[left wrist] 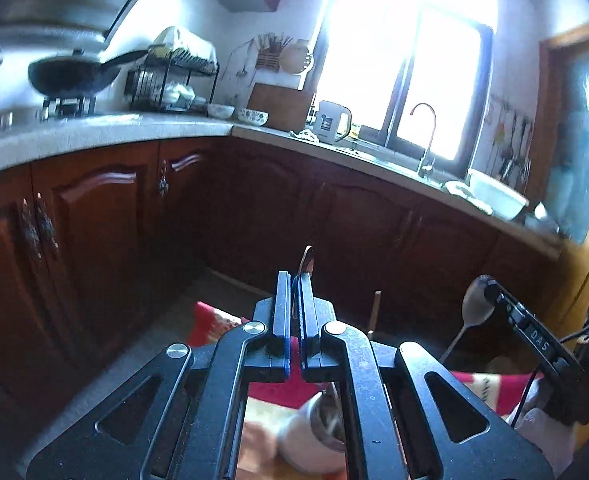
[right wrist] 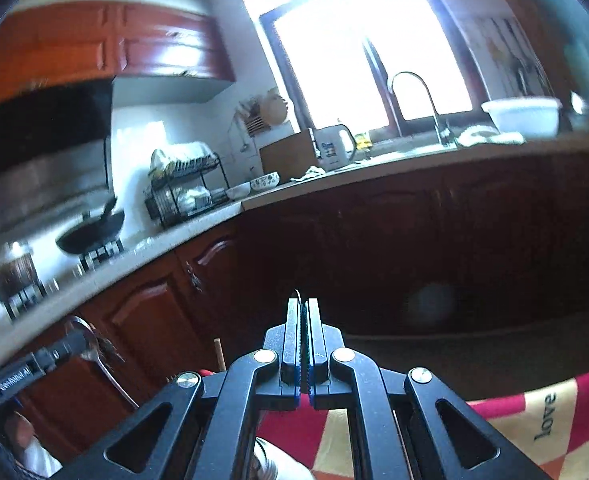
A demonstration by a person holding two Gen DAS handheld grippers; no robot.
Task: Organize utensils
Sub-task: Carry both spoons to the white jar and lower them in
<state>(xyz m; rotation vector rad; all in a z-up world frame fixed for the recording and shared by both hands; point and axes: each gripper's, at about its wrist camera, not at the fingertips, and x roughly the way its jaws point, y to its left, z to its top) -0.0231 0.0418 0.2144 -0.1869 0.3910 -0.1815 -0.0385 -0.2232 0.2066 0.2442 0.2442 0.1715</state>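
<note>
Right now: both grippers are lifted above a red and yellow patterned cloth point(right wrist: 534, 412), each carrying a spoon, with the kitchen counter point(left wrist: 94, 128) well beyond them.
Left gripper point(left wrist: 294, 280): jaws clenched on a spoon seen edge-on, its bowl point(left wrist: 306, 260) sticking up past the fingertips. From the right wrist view this left-hand spoon point(right wrist: 84, 340) shows bowl up, handle slanting down.
Right gripper point(right wrist: 303, 306): jaws pressed together on a thin metal edge that barely peeks out at the tips. From the left wrist view its spoon point(left wrist: 476, 300) is plain, bowl high, handle running down towards the cloth.
Destination: a pale cup point(left wrist: 314, 436) sits on the cloth under the left gripper, something already inside it, too blurred to name. It looks like the holder for the utensils.
Stage, as I judge it: both spoons picked up, neither yet dropped in.
Risk one: the pinch is near the spoon bowls, so the long handles could swing or slip when tilted.
Risk two: a handle striking the rim could tip the cup.
Risk three: the two grippers are close and could collide over one small opening.
</note>
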